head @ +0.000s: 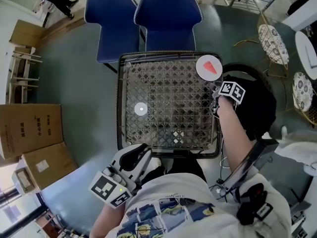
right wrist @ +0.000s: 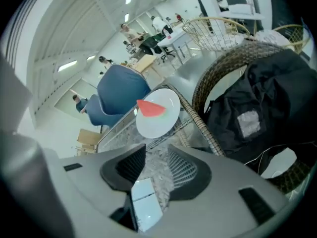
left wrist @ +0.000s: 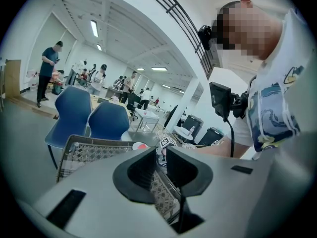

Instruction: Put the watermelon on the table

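A red watermelon wedge (head: 211, 67) lies on a small white plate (head: 202, 63) at the far right corner of the woven, glass-topped table (head: 120, 108). My right gripper (head: 216, 97) hovers over the table's right edge just short of the plate, open and holding nothing. In the right gripper view the wedge (right wrist: 151, 108) and plate (right wrist: 163, 122) sit straight ahead of the right gripper (right wrist: 157, 158). My left gripper (head: 142, 153) hangs at the table's near edge, jaws a narrow gap apart and empty. In the left gripper view, the left gripper (left wrist: 160, 156) points across the table (left wrist: 89, 152) toward the plate (left wrist: 140, 146).
Two blue chairs (head: 111, 19) (head: 167, 14) stand behind the table. A black bag (head: 255, 108) fills a wicker chair at the right. Cardboard boxes (head: 29, 128) lie on the floor at the left. A small white disc (head: 140, 109) rests on the tabletop.
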Demonstrator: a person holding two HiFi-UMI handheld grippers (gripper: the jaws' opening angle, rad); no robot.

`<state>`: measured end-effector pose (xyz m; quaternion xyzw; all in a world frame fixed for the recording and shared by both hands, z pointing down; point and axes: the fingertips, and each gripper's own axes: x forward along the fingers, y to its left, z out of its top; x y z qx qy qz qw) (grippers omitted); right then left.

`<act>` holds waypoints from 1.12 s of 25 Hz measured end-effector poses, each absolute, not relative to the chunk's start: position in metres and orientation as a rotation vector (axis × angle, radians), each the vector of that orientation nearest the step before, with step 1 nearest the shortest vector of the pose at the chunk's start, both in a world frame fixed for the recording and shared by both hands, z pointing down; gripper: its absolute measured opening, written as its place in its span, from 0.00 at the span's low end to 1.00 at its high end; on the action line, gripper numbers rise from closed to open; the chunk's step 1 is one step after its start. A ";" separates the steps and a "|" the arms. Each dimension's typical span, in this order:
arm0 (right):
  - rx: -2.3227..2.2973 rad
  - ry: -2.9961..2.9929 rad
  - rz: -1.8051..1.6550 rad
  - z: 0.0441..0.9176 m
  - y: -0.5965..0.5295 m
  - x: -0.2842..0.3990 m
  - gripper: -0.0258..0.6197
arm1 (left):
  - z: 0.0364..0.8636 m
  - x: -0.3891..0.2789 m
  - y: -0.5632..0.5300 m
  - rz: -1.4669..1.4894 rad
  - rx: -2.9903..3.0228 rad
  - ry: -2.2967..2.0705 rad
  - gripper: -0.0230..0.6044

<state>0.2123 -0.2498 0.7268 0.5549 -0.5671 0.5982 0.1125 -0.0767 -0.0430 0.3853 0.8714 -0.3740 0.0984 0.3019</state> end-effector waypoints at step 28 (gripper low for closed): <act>0.924 -2.410 0.536 0.453 0.073 -0.061 0.06 | 0.347 -0.208 0.142 0.032 2.468 -0.862 0.05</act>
